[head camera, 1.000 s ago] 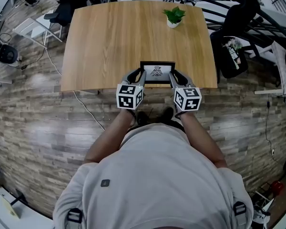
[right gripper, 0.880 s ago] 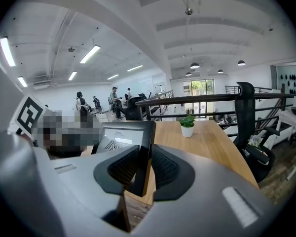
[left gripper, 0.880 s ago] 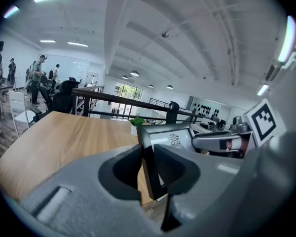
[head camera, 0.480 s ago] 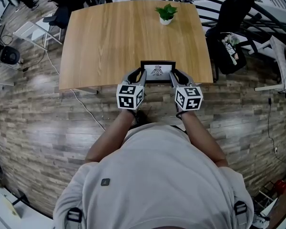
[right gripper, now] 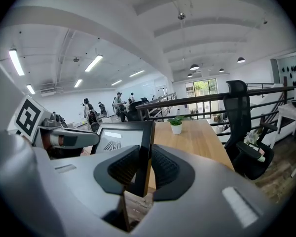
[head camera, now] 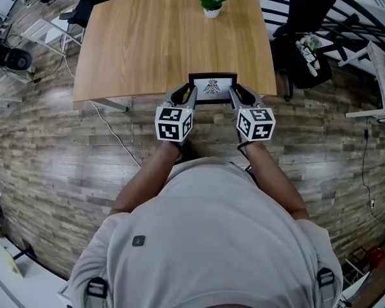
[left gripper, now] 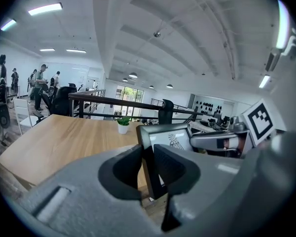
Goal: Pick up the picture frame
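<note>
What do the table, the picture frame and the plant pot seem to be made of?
Table: wood or wood-look laminate, matt, visible grain lines. Picture frame: smooth black border, perhaps plastic or painted wood. Plant pot: white, smooth, ceramic or plastic; too small to tell.

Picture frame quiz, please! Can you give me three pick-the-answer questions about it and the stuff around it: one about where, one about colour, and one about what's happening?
1. Where does the potted plant stand?
A) near the far edge of the wooden table
B) on a shelf
C) inside a box

2. What colour is the border of the picture frame?
A) red
B) black
C) yellow

3. How is the picture frame held?
A) by nothing
B) by one gripper only
C) by the left gripper and the right gripper, one shut on each side edge

Answers:
1 A: the head view shows it at the table's far edge.
2 B: its rim looks black in every view.
3 C: each gripper view shows the jaws closed on a frame edge.
</note>
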The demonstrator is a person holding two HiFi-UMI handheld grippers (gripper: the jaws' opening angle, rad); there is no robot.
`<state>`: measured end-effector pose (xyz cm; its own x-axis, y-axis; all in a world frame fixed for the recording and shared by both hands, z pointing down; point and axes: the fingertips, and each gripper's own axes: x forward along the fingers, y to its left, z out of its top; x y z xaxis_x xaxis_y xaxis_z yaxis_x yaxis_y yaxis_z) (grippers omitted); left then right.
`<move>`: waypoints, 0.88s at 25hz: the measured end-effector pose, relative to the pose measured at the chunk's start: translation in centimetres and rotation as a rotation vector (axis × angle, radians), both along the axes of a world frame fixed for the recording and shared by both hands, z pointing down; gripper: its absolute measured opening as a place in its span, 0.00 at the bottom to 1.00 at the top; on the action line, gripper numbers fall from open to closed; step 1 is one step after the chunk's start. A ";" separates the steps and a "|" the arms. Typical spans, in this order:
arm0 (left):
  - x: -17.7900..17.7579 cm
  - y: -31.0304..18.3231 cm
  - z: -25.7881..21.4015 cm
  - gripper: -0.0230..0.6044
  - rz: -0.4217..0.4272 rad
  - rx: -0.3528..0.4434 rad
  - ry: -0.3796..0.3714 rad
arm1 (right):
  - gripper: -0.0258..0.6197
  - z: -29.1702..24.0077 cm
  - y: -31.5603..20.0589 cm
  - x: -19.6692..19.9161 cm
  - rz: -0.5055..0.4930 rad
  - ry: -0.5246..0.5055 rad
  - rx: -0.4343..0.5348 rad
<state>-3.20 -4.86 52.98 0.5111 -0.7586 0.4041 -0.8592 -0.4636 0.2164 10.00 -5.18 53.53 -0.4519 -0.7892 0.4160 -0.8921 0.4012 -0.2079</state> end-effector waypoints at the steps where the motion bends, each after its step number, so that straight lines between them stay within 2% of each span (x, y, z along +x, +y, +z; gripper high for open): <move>1: 0.6 0.7 0.1 0.17 -0.005 -0.001 -0.005 | 0.18 0.1 0.6 0.6 -0.005 -0.005 -0.001; 11: 5.9 8.1 1.3 0.17 -0.039 -0.015 -0.042 | 0.18 1.9 7.6 5.9 -0.030 -0.055 -0.020; 22: 6.8 11.9 1.2 0.17 -0.055 -0.003 -0.038 | 0.18 1.8 11.3 6.8 -0.051 -0.061 -0.007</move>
<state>3.63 7.03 54.15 0.4534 -0.7837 0.4245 -0.8907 -0.4153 0.1846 16.80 6.13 55.28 -0.5156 -0.7619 0.3920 -0.8564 0.4439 -0.2637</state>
